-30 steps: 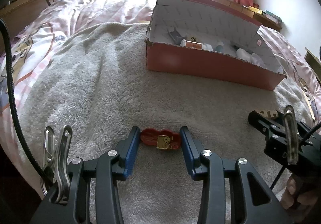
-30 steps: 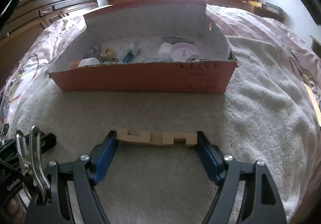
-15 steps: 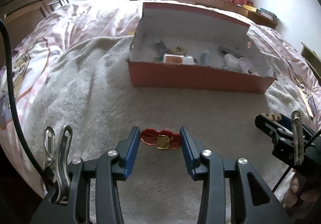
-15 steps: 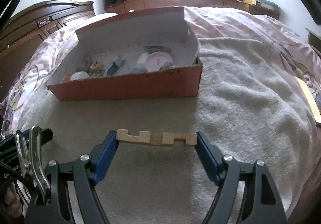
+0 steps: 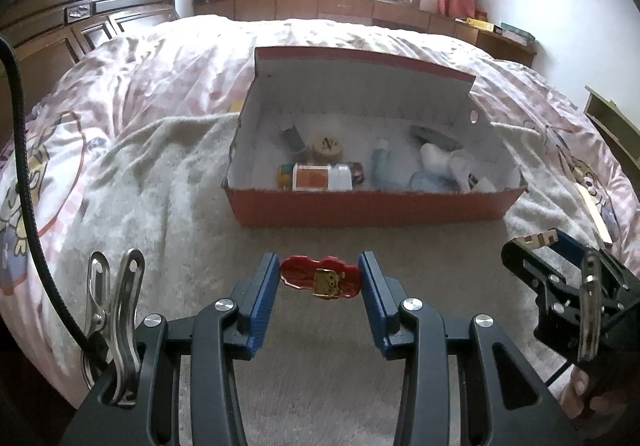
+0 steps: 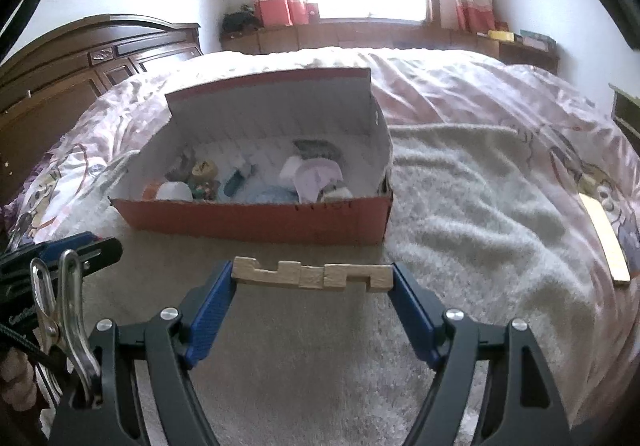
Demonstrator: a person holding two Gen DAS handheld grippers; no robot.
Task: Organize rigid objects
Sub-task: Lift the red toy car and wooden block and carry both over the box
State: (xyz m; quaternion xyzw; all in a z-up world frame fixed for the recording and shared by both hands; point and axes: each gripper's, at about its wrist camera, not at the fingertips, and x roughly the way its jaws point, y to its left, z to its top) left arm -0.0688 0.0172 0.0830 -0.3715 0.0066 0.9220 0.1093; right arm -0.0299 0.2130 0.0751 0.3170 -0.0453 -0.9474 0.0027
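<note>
Box direction: red cardboard box [image 5: 372,211] lying straight ahead of both claws and lower, open top facing up, lid flap standing at the far side.
Box axis: running left to right across both views, long front wall facing the claws.
Nearer hand: hard to call; judging from the right wrist view, right claw [image 6: 311,278] lining up with the box's right half, left claw [image 5: 319,280] with its middle.
Left claw state: gripping a red trinket [image 5: 318,278] end to end, both blue pads pressing on it, jaws less than half spread.
Right claw state: gripping a notched wooden block [image 6: 312,274] by its 2 ends, jaws spread wide to span it.
Held things, position: both hanging clear above the grey fuzzy blanket [image 6: 472,206], short of the box's front wall.
Block axis: lying crosswise, parallel to the front wall; likely dropping in without turning.
Trinket: glossy, lobed outline, small gold plate on its face; looking hard and slick.
Block: pale raw wood, square cut-outs along 1 edge, stiff.
Box inside: white lining, already crowded with small bottles, a round wooden piece and pale plastic bits.
Bedding: pink patterned quilt [image 5: 160,58] under the blanket, soft and giving.
</note>
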